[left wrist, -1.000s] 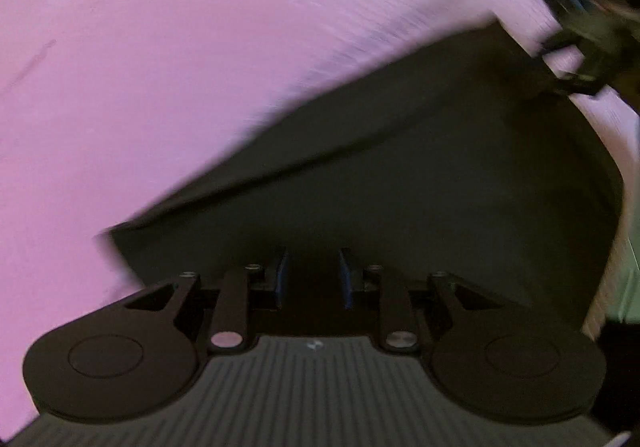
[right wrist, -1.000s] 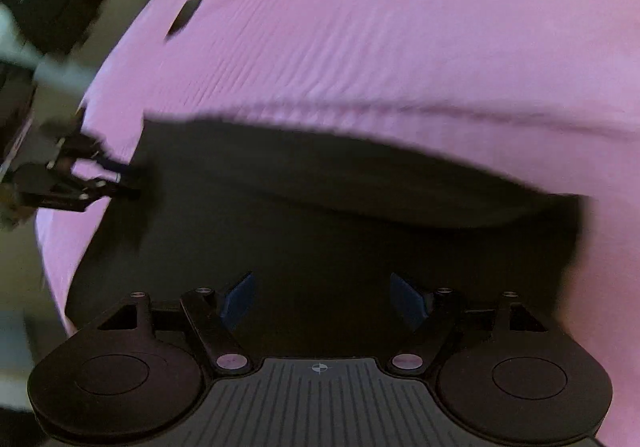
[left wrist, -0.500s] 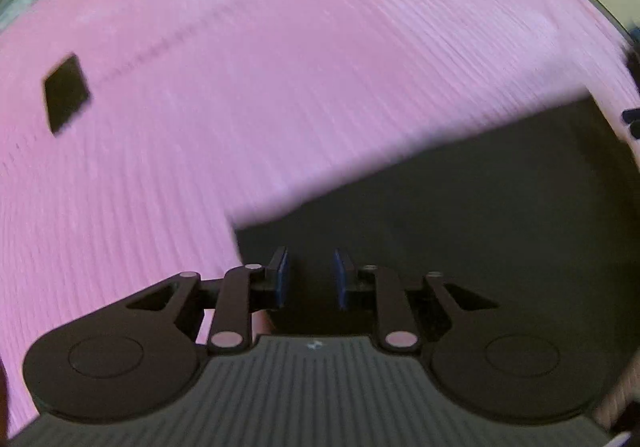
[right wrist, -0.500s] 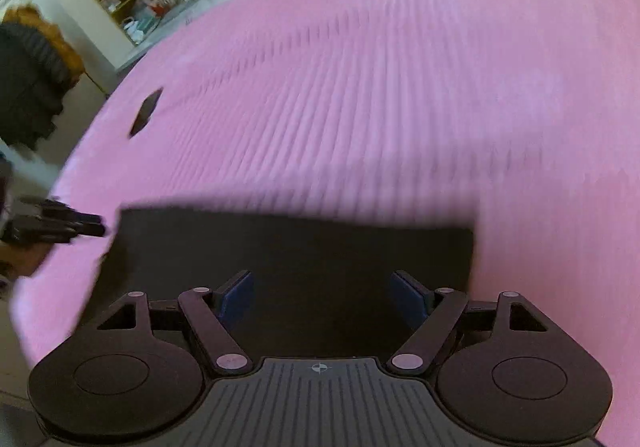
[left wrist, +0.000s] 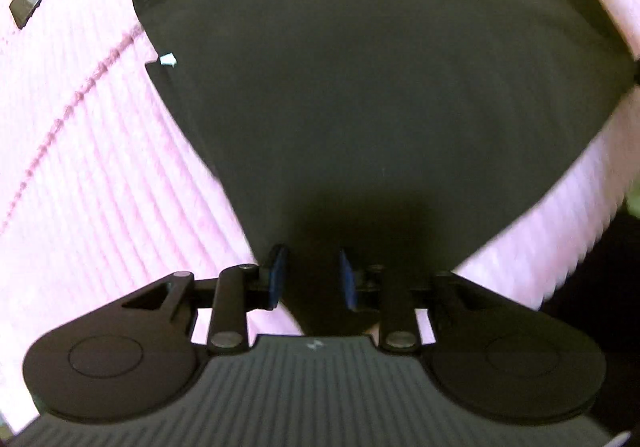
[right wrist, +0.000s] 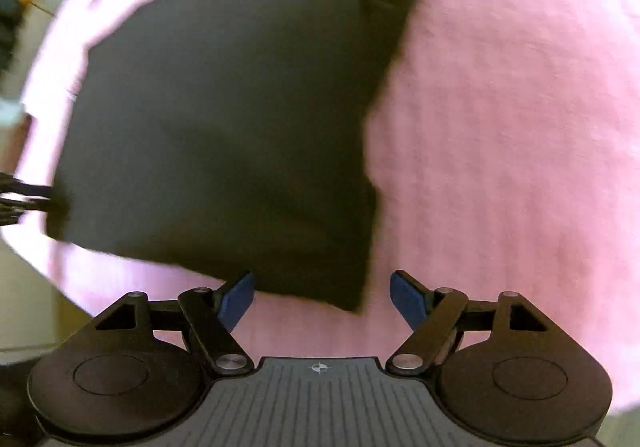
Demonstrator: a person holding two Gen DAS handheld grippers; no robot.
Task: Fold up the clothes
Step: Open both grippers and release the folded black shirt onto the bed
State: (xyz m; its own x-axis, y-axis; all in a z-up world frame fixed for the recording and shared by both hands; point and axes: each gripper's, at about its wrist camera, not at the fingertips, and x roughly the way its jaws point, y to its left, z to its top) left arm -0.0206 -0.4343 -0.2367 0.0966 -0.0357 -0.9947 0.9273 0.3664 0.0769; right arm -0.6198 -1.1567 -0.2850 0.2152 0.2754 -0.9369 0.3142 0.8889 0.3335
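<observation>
Left gripper pinched a corner of the black garment on the pink bedspread; right gripper hung spread apart, empty.

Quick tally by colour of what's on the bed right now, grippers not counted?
Black garment: 1
Pink bedspread: 1
Small dark tag on the bedspread: 1
White label on the garment: 1
Total: 4

Pink ribbed cover with stitched seam; small dark square patch near far-left edge.
</observation>
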